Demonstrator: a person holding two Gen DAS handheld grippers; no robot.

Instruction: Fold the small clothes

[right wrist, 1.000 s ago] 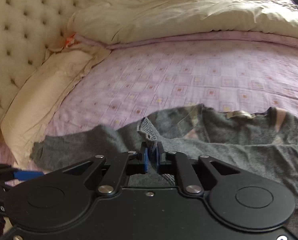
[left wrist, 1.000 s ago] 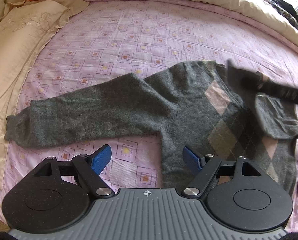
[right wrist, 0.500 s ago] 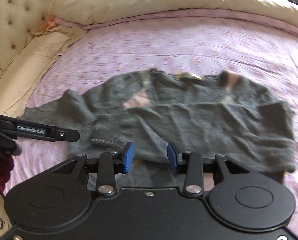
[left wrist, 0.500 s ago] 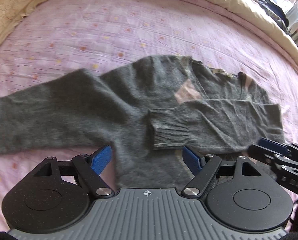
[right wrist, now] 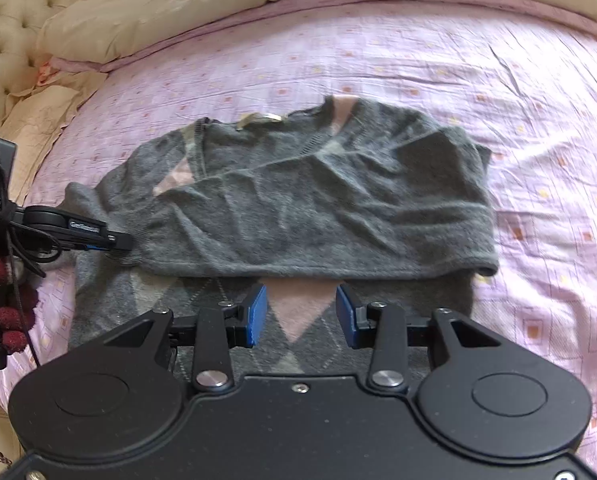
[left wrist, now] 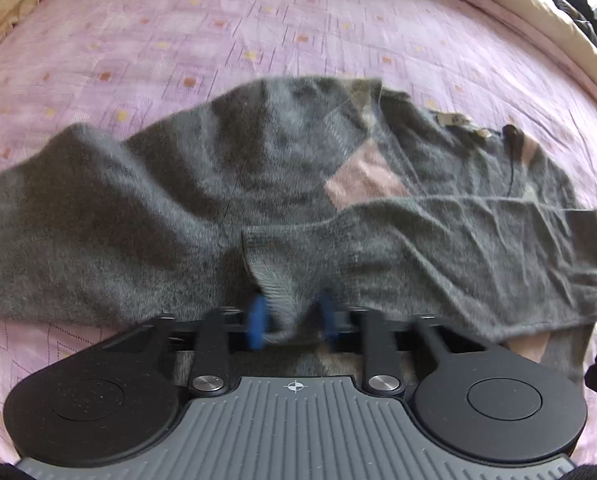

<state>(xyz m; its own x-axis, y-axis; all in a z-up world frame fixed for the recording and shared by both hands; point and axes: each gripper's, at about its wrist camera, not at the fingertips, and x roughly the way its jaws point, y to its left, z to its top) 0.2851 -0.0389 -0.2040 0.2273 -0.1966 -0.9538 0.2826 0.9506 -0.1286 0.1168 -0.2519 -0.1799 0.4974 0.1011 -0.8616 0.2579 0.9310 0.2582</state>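
Note:
A small grey sweater [right wrist: 318, 200] with pink and beige argyle diamonds lies flat on the bed, collar away from me. One sleeve is folded across the chest, its cuff [left wrist: 282, 264] at the left side. My left gripper [left wrist: 292, 326] has its blue pads half closed around that cuff, which bulges between them; it shows at the left in the right wrist view [right wrist: 110, 240]. The other sleeve [left wrist: 78, 216] stretches out to the left. My right gripper [right wrist: 300, 314] is open and empty, low over the sweater's lower front.
The pink patterned bedsheet [right wrist: 538, 128] surrounds the sweater. A beige duvet [right wrist: 218, 4] is bunched along the far edge, and a tufted headboard [right wrist: 6, 16] stands at the back left. Beige bedding [left wrist: 6, 4] lies far left.
My right gripper let go of the sleeve it carried across the chest, opened and pulled back. My left gripper moved in over the folded cuff and its pads closed partway around it.

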